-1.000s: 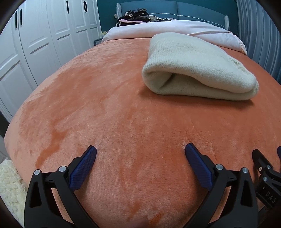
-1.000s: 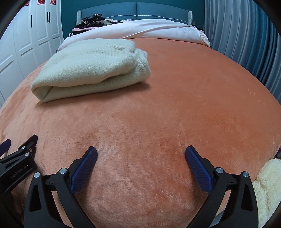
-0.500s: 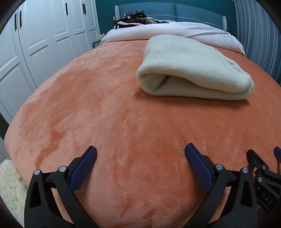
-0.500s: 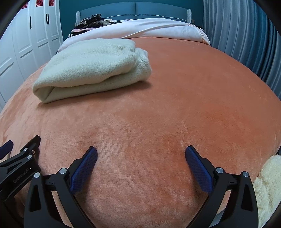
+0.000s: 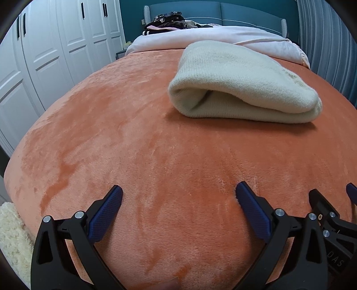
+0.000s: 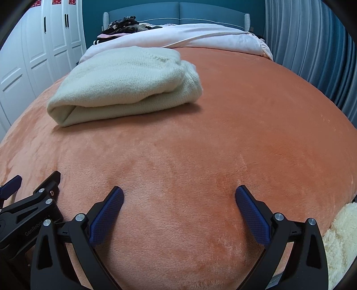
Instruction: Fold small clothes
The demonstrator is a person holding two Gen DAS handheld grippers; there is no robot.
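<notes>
- The fingers (image 5: 112, 201) of the left gripper (image 5: 178, 196), at the bottom of the left view, stand wide apart and hold nothing; the right gripper (image 6: 178, 197), bottom of the right view, is just as wide and bare.
- The bed (image 5: 138, 125), under an orange blanket, fills both frames.
- The cream sweater (image 5: 241, 87) lies folded in the upper right of the left view, upper left of the right view, well apart from both grippers.
- Judged: this piece looks finished; the next move calls for fetching another from the dark pile (image 5: 166, 19) at the top.
</notes>
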